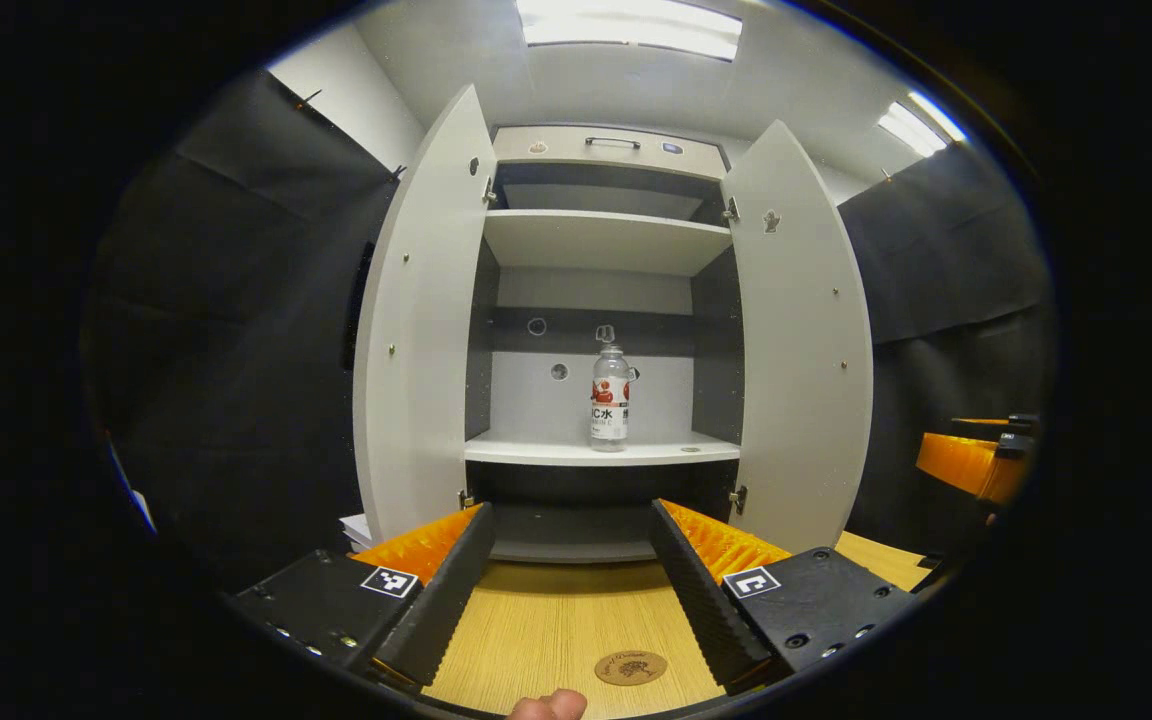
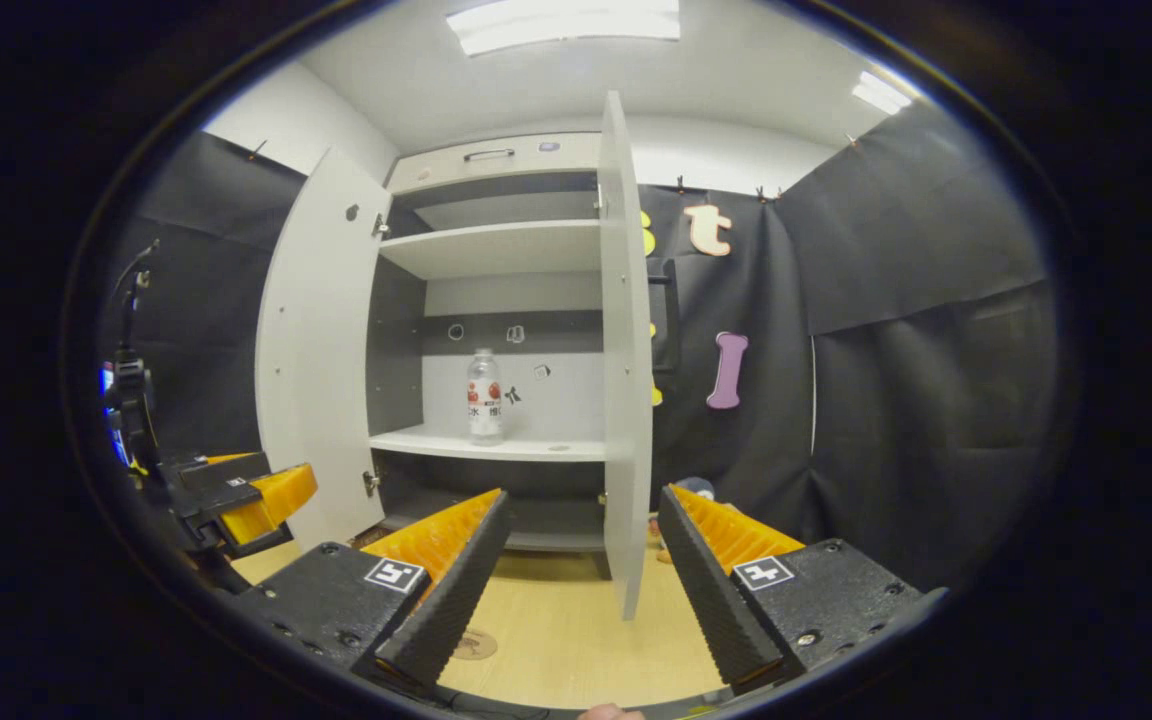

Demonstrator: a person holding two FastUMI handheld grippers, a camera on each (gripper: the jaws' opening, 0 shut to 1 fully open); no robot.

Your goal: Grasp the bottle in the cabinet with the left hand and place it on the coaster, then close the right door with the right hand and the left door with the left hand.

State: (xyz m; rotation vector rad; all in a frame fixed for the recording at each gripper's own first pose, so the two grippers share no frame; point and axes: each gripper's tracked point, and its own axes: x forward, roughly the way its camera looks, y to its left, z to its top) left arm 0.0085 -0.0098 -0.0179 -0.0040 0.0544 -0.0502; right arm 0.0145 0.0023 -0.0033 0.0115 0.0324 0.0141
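Observation:
A clear water bottle (image 1: 610, 398) with a red and white label stands upright on the lower shelf (image 1: 556, 452) of a white cabinet, both doors swung wide. The left door (image 1: 416, 330) and right door (image 1: 804, 330) frame it. My left gripper (image 1: 568, 580) is open over the wooden table, well short of the cabinet and facing the bottle. A round brown coaster (image 1: 630, 667) lies on the table between its fingers. In the right gripper view, the bottle (image 2: 483, 397) stands far off, and my right gripper (image 2: 576, 575) is open near the edge of the right door (image 2: 624, 350).
The wooden table (image 1: 546, 620) runs up to the cabinet's base. An empty upper shelf (image 1: 601, 238) sits above the bottle. Black cloth walls close in both sides. The other gripper (image 1: 976, 460) shows at the far right of the left gripper view. A fingertip (image 1: 551, 706) pokes in at the bottom.

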